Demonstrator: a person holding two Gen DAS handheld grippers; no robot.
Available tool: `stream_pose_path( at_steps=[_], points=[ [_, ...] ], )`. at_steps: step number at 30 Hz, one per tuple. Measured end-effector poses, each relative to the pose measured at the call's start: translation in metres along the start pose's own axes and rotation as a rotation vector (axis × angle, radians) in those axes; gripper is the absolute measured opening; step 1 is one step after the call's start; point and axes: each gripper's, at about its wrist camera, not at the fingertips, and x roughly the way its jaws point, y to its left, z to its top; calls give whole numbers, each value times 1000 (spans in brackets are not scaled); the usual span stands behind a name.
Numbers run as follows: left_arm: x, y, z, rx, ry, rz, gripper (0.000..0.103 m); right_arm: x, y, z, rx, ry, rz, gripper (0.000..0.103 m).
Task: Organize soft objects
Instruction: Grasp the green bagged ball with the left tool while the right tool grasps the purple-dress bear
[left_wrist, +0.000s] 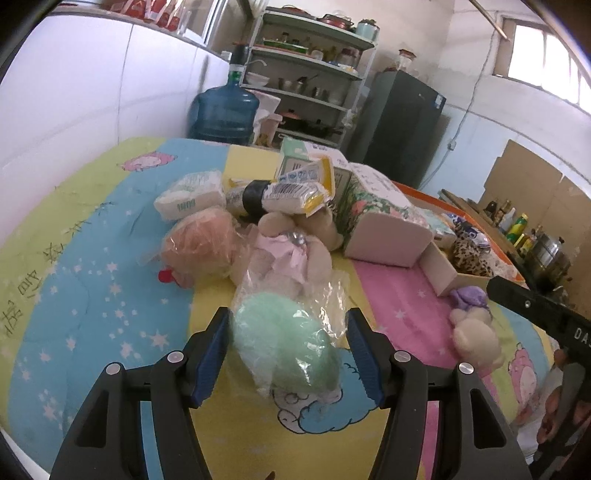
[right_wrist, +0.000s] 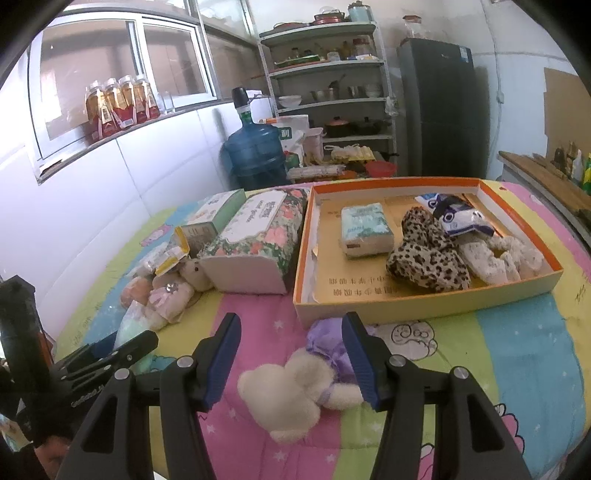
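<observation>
Cartoon quilt (left_wrist: 110, 295), both grippers wide open, left gripper (left_wrist: 288, 354) around bagged green puff (left_wrist: 284, 343), right gripper (right_wrist: 291, 358) over bear (right_wrist: 295, 391).

Right gripper over a cream teddy on the quilt

The right gripper (right_wrist: 291, 360) hangs with jaws apart on either side of a cream teddy bear in purple (right_wrist: 301, 387) lying on the striped quilt (right_wrist: 517, 350). Just beyond, an orange-rimmed box (right_wrist: 417, 308) holds a tissue pack (right_wrist: 365, 229), a leopard-print plush (right_wrist: 424, 254) and a white plush (right_wrist: 495, 254).
</observation>
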Motion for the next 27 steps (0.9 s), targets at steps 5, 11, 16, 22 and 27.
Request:
stream_pose_path(
  at_steps=[5,11,16,22,27],
  points=[
    [3,1,-4,6,9,24,64,7,-2,-7,-1,32,-16,60],
    [3,4,-6,12,4,30,54,11,-7,-12,0,54,-40,77],
    [1,7,-8,3,-3,21,52,20,-11,-16,11,88,-46,79],
    [1,7,-8,2,-2,18,52,26,-13,-22,50,117,-20,82],
    [0,7,-8,7,-1,17,52,31,-16,-24,87,127,3,82]
  ],
)
